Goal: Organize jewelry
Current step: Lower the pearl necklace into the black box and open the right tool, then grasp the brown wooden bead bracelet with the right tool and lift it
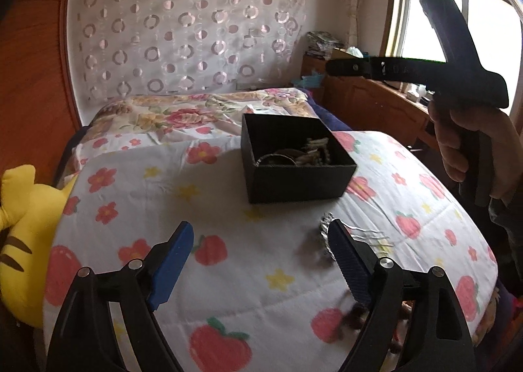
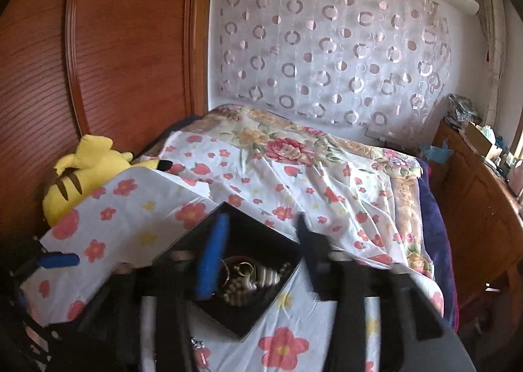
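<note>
Black for the box (image 1: pixel 295 176), silver and dull gold for the jewelry (image 2: pixel 248 277) inside, white with red flowers, strawberries and small yellow stars for the bedsheet (image 1: pixel 228 208), yellow with dark brown stripes for the plush toy (image 1: pixel 19 234) (blue fingertips (image 1: pixel 173 264)).

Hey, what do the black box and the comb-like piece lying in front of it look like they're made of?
The black box looks like matte cardboard or stiff paperboard: thin, straight walls with no shine. The comb-like piece looks like silver-toned metal, given its bright glinting teeth, though blur and the left tongs partly hiding it leave that uncertain.
</note>
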Demonstrator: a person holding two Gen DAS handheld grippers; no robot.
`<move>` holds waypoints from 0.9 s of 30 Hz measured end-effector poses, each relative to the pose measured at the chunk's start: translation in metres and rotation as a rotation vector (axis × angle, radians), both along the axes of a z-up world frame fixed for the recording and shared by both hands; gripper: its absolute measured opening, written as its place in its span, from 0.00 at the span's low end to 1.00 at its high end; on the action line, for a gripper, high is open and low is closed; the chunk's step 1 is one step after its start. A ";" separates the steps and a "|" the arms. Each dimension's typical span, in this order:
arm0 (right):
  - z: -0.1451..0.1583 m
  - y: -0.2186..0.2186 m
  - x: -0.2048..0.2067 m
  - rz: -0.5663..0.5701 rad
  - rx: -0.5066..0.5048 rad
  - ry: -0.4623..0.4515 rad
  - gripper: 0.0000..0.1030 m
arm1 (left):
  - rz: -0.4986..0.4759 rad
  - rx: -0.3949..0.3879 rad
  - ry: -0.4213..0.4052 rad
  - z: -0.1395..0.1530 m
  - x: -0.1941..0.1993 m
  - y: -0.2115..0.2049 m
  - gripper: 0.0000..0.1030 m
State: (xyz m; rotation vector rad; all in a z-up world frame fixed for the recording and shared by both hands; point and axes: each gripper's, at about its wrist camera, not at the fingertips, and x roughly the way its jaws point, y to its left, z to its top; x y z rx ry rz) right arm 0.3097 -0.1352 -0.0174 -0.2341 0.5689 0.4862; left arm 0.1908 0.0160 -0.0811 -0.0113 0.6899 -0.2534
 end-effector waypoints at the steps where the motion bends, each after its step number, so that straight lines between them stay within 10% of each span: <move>1: 0.002 -0.002 -0.005 0.008 0.007 0.000 0.55 | -0.001 0.000 -0.001 -0.001 -0.004 -0.002 0.79; 18: -0.064 -0.035 -0.154 0.148 0.000 0.106 0.54 | 0.019 -0.009 -0.004 -0.019 -0.079 -0.006 0.83; 27: -0.103 -0.016 -0.187 0.236 0.016 0.235 0.37 | 0.040 -0.019 0.032 -0.032 -0.107 0.002 0.84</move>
